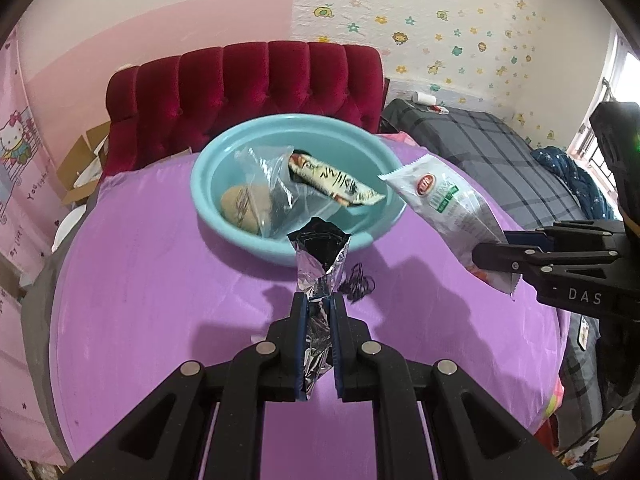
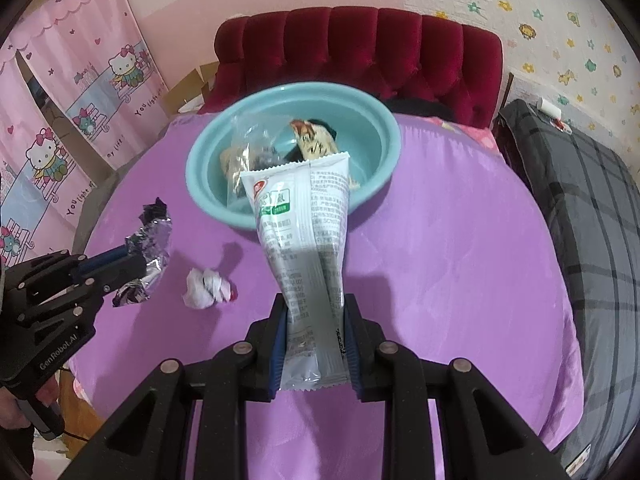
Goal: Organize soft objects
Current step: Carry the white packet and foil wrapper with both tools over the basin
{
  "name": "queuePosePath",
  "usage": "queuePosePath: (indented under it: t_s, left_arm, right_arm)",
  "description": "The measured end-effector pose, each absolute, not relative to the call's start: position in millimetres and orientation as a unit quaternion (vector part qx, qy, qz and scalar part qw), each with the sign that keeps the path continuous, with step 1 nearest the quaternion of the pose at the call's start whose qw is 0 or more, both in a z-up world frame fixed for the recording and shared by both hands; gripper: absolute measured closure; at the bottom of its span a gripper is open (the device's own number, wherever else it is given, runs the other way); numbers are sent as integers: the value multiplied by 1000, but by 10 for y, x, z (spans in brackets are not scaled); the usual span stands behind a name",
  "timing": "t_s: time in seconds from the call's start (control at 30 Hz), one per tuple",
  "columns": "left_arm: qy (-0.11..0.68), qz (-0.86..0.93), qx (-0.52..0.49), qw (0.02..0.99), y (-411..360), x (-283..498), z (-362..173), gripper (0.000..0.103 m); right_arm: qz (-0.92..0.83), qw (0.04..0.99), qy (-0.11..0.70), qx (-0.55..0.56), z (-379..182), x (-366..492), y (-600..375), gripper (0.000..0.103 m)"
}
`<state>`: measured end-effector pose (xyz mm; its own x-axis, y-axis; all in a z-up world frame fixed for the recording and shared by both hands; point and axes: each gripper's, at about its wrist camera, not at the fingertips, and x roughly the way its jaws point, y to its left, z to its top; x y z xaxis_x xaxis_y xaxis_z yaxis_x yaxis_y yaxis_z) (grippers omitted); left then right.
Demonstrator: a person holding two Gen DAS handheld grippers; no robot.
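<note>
A round table (image 1: 160, 280) covered by a smooth purple cloth fills the lower part of both wrist views. The landmark is a light-blue bowl (image 1: 208, 200) standing on the far half of the table. Inside the bowl lie a clear plastic bag (image 1: 264, 184) holding a tan bun, and a cream printed snack packet (image 1: 336, 184) to the right of the bag. Behind the bowl stands a tufted crimson velvet chair back (image 1: 248, 80). To the right of the bowl, beyond the table edge, lies a bed with grey plaid bedding (image 1: 480, 144). The wall behind the bowl is pink on the left and papered with small flowers and animals on the right; a pink cartoon-cat curtain (image 2: 80, 120) hangs left of the bowl.

The left gripper (image 1: 319, 304) is clamped on a crumpled silver foil wrapper (image 1: 320, 256), held above the cloth on the near side of the bowl. The right gripper (image 2: 316, 312) is clamped on a white and green snack pouch (image 2: 300, 216), whose upper end overlaps the bowl's near rim in the right wrist view. A crumpled white wad (image 2: 206, 288) rests on the cloth near the bowl, between the two grippers, and a small dark tangle of thread (image 1: 360, 284) lies on the cloth just in front of the bowl.
</note>
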<state>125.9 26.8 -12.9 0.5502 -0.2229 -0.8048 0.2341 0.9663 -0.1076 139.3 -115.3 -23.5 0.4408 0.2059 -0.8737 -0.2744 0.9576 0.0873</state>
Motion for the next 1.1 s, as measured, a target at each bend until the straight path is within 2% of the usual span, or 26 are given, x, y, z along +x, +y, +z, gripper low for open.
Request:
queuePosePath:
  t_s: [0.53,1.1]
  left_arm:
    - [457,-139,12,879,238,1922,-187,92]
    - [471,-139,11,871,185,2710,-447,92]
  right_arm:
    - [146,854,499,-36,-110,2088,-1060,76]
    - [137,845,516,-44,-478,3015,-936,76]
